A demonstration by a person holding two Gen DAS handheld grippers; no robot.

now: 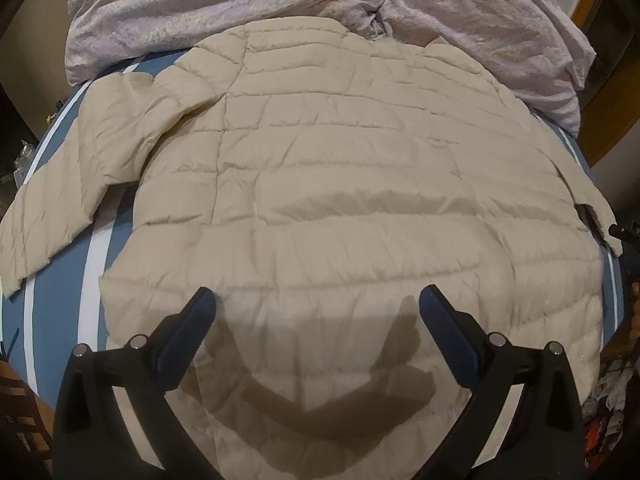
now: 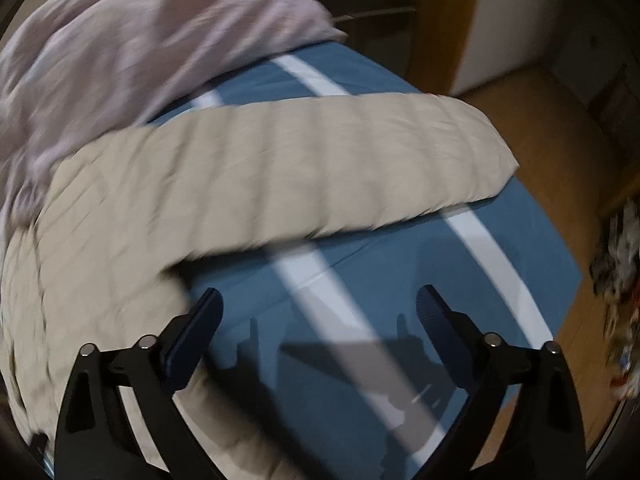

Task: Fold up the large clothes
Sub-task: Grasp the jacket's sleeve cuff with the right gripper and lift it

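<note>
- Beige quilted puffer jacket (image 1: 340, 184) lies spread flat on a bed with a blue sheet with white stripes (image 1: 64, 284); plain side up, no zip or front opening visible.
- One sleeve (image 1: 68, 184) angles out to the left side of the left wrist view, its cuff end near the bed edge.
- Other sleeve (image 2: 320, 168) seen in right wrist view, stretched flat across the blue sheet (image 2: 360, 288), cuff toward the far right side of the bed.
- Left claw (image 1: 318, 300) released, fingers spread wide, hovering over the jacket's near hem area; its shadow falls on the fabric; grasping nothing.
- Right claw (image 2: 320, 300) also released, fingers wide apart, above bare sheet just below the stretched sleeve; jacket body sits beside its left finger (image 2: 196, 336); holding nothing.
- Crumpled pale lilac blanket (image 1: 248, 8) bunched at the far end of the bed, touching the jacket's top edge.
- Right wrist view motion-blurred; lilac blanket (image 2: 132, 52) upper left, wooden floor (image 2: 532, 136) to the right.
</note>
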